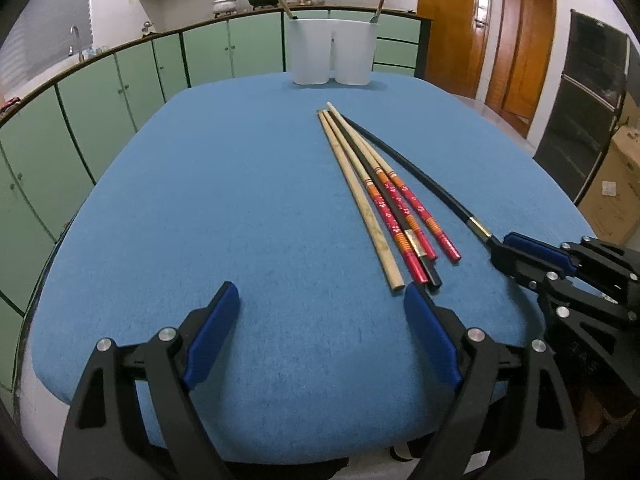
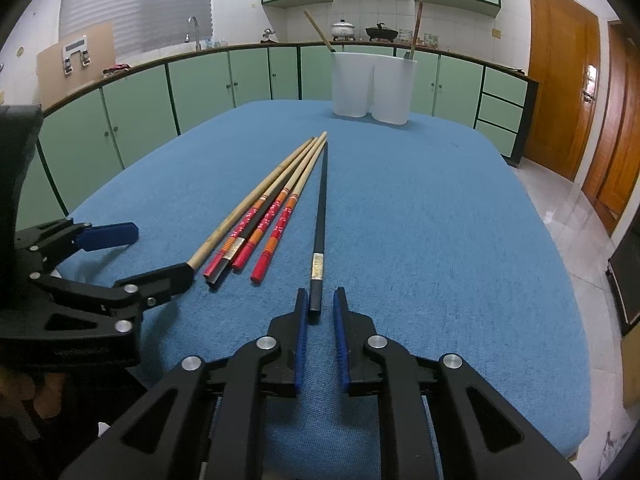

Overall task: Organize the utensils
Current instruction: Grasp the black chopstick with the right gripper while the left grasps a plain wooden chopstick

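Observation:
Several chopsticks lie in a bundle [image 1: 384,196] on the blue table [image 1: 224,208]: a plain wooden one, red-patterned ones and a black one; the bundle also shows in the right wrist view [image 2: 264,216]. A separate black chopstick [image 2: 319,224] lies to their right. My right gripper [image 2: 320,300] is partly open, its jaws on either side of this chopstick's near end, not closed on it. My left gripper [image 1: 322,300] is wide open and empty, just short of the bundle's near ends. A white two-compartment holder [image 1: 334,51] stands at the far edge with a utensil in each side.
Green kitchen cabinets [image 1: 120,92] run behind the table, wooden doors [image 1: 492,32] at the right. The right gripper shows in the left wrist view [image 1: 500,248] at the right edge. Cardboard boxes [image 1: 616,192] stand on the floor to the right.

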Action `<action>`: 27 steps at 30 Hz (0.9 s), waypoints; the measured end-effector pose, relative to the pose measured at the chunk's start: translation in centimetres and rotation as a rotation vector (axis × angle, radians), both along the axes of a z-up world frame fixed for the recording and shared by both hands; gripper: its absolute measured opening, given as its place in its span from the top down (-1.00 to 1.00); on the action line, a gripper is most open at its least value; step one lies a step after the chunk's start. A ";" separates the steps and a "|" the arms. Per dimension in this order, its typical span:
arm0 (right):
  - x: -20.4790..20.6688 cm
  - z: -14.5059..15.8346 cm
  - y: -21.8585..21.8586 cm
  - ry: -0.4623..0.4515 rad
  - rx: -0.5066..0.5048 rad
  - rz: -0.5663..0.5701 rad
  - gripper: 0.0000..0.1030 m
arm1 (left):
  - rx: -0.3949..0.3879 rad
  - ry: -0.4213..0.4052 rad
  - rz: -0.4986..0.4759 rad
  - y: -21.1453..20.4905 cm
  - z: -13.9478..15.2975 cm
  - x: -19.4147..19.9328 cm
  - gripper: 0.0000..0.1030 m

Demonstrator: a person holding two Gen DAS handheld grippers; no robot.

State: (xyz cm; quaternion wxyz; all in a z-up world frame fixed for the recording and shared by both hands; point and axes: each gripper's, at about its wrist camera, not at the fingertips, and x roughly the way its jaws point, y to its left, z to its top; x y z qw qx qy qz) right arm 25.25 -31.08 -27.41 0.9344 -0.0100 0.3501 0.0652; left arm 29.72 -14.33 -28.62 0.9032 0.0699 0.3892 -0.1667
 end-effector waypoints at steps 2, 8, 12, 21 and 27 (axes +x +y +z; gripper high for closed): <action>0.1 0.0 0.1 -0.003 -0.006 0.001 0.70 | -0.004 -0.006 -0.016 -0.3 0.1 -0.1 -0.59; 0.9 0.0 0.1 -0.007 -0.015 -0.014 0.66 | 0.003 -0.008 0.009 -0.9 -0.2 0.6 -0.56; 1.0 -0.1 -0.1 -0.012 -0.023 -0.049 0.83 | -0.027 -0.010 0.054 0.2 -0.1 1.2 -0.20; 0.7 -0.1 -1.6 -0.009 -0.019 -0.132 0.85 | -0.069 -0.006 0.084 1.6 0.1 1.5 0.31; 0.5 0.0 -1.0 -0.016 -0.013 -0.099 0.80 | -0.040 -0.023 0.048 0.9 -0.1 1.7 -0.10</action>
